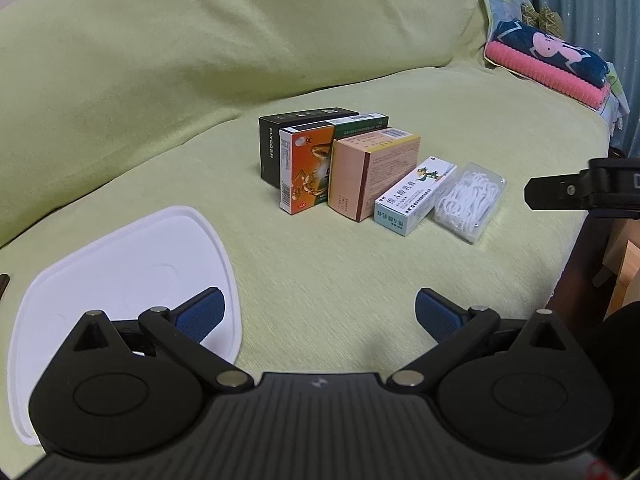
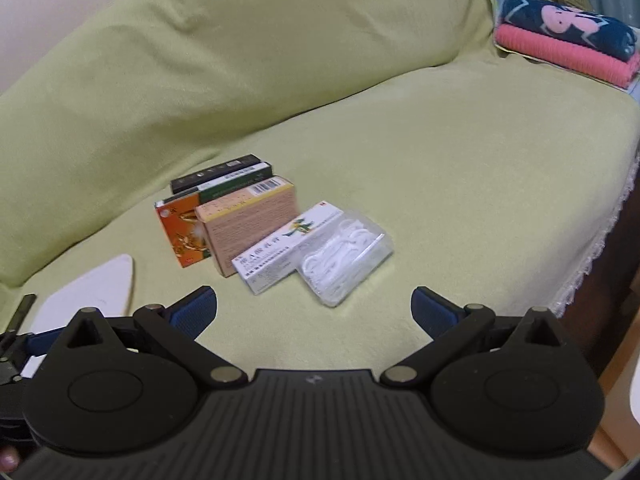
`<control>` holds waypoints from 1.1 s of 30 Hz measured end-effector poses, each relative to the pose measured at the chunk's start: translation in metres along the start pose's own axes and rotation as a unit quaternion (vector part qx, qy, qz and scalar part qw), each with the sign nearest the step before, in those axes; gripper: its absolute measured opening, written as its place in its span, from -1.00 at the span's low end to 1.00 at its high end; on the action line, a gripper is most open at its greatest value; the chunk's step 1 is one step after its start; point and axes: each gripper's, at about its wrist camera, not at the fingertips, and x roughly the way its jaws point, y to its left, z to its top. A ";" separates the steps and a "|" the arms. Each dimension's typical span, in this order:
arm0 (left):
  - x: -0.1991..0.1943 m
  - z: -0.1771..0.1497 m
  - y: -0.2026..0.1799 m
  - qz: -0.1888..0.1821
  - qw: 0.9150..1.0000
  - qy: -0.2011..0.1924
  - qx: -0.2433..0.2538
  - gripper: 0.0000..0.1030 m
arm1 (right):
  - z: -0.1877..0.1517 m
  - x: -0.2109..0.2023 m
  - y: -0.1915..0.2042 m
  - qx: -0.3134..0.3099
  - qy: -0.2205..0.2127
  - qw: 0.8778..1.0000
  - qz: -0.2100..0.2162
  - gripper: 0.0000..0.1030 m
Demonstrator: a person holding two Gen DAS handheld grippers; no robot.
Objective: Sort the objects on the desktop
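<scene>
A row of boxes stands on the green sofa seat: a black box (image 1: 272, 148), an orange box (image 1: 305, 168), a peach box (image 1: 370, 174), a white-and-blue ointment box (image 1: 414, 200) lying flat, and a clear case of floss picks (image 1: 470, 202). The right wrist view shows the same row, with the black box (image 2: 216, 172), orange box (image 2: 182, 236), peach box (image 2: 248, 228), ointment box (image 2: 286, 250) and floss case (image 2: 344, 260). My left gripper (image 1: 320, 314) is open and empty, short of the row. My right gripper (image 2: 314, 312) is open and empty, just in front of the floss case.
A white lid (image 1: 120, 292) lies on the seat under my left finger; it appears again as the white lid (image 2: 88, 296). Folded pink and navy towels (image 1: 556, 64) sit at the far right. The sofa back (image 1: 240, 40) rises behind. The seat edge (image 2: 600, 240) drops off at right.
</scene>
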 end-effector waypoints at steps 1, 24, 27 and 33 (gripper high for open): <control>0.001 0.001 0.000 0.001 1.000 0.000 0.000 0.98 | 0.001 0.000 0.000 0.000 -0.003 1.000 0.005 0.99; 0.015 0.020 0.007 0.004 1.000 -0.007 -0.004 0.98 | 0.019 -0.010 0.042 -0.112 -0.145 0.981 -0.066 0.99; 0.017 0.021 0.008 0.004 1.000 -0.008 -0.005 0.98 | 0.020 -0.003 0.037 -0.090 -0.123 0.987 -0.052 0.99; 0.019 0.028 0.010 0.004 1.000 -0.007 -0.004 0.98 | 0.026 0.014 0.023 -0.055 -0.065 0.996 -0.040 0.99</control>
